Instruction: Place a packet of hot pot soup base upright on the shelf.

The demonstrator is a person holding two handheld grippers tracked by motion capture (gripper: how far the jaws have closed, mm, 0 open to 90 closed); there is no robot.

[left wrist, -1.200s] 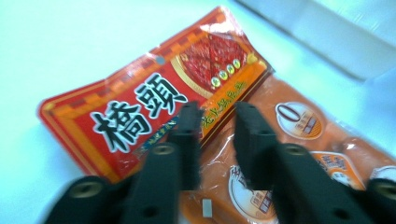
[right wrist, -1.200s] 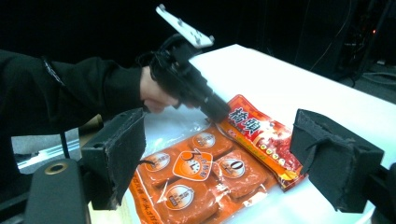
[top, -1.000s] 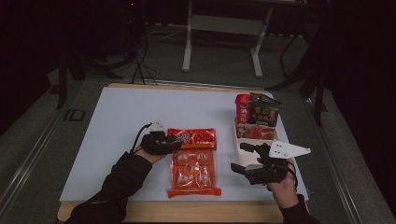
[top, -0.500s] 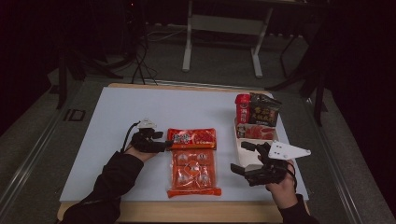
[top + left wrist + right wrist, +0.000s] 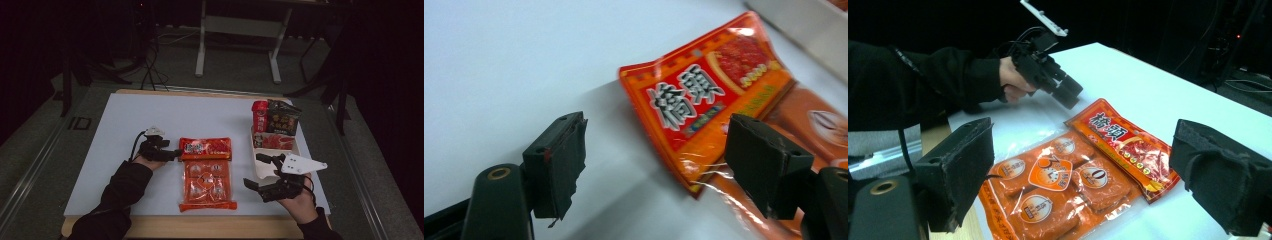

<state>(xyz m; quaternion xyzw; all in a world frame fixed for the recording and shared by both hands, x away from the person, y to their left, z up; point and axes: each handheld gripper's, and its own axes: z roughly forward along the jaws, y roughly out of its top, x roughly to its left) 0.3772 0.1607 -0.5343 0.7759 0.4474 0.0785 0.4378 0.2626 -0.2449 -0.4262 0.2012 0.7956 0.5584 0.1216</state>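
1. The white table (image 5: pixel 100 150) lay bare left of the red sachet (image 5: pixel 205 148) — free passage there.
2. Right side crowded — tray (image 5: pixel 260 170), upright packets (image 5: pixel 282 119) blocked the way.

Left claw (image 5: pixel 176 154) low over table, jaws spread, right claw (image 5: pixel 260 172) raised, jaws wide apart

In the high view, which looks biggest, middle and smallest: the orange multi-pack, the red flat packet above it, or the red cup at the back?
1. Orange clear-plastic multi-pack
2. Red flat foil packet
3. Red cylindrical cup, though it stands farther from the camera.
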